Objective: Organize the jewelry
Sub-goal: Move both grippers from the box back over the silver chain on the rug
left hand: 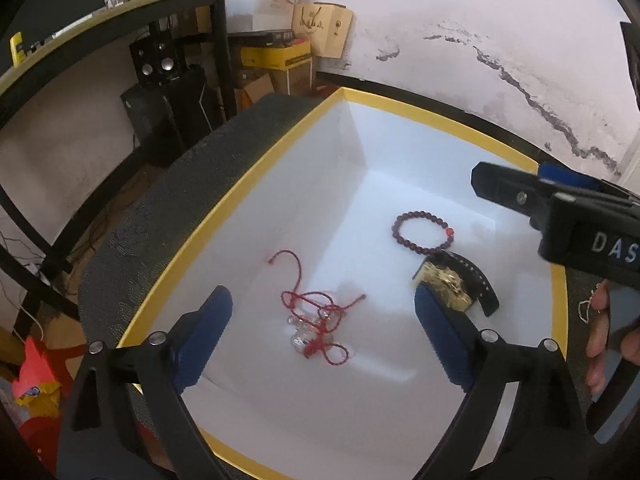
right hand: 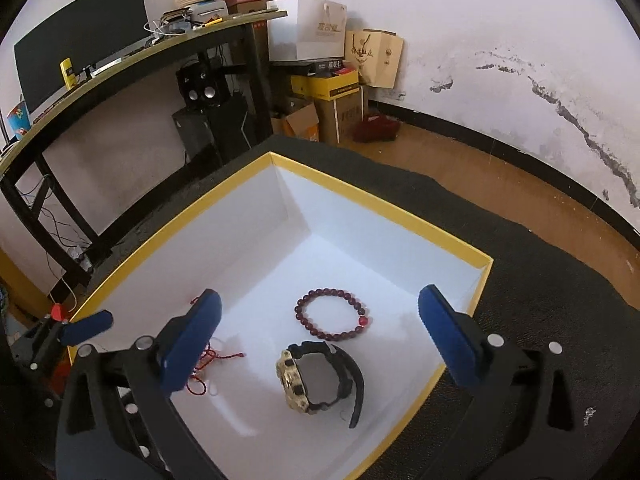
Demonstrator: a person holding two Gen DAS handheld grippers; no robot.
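A white box with a yellow rim [left hand: 248, 184] [right hand: 380, 204] sits on a dark cloth. Inside lie a red cord necklace with clear beads [left hand: 312, 320] [right hand: 216, 358], a dark red bead bracelet [left hand: 424, 232] [right hand: 332, 316] and a gold watch with a black strap [left hand: 452, 284] [right hand: 320, 380]. My left gripper [left hand: 324, 340] is open and empty, just above the red cord necklace. My right gripper [right hand: 320, 340] is open and empty, above the watch and bracelet; it also shows in the left wrist view [left hand: 560, 208].
A thin chain [left hand: 584, 312] lies on the dark cloth [right hand: 540, 264] right of the box; a small silvery piece [right hand: 589, 414] also lies there. A black desk [right hand: 120, 64], speakers and cardboard boxes [right hand: 332, 92] stand behind, by a white wall.
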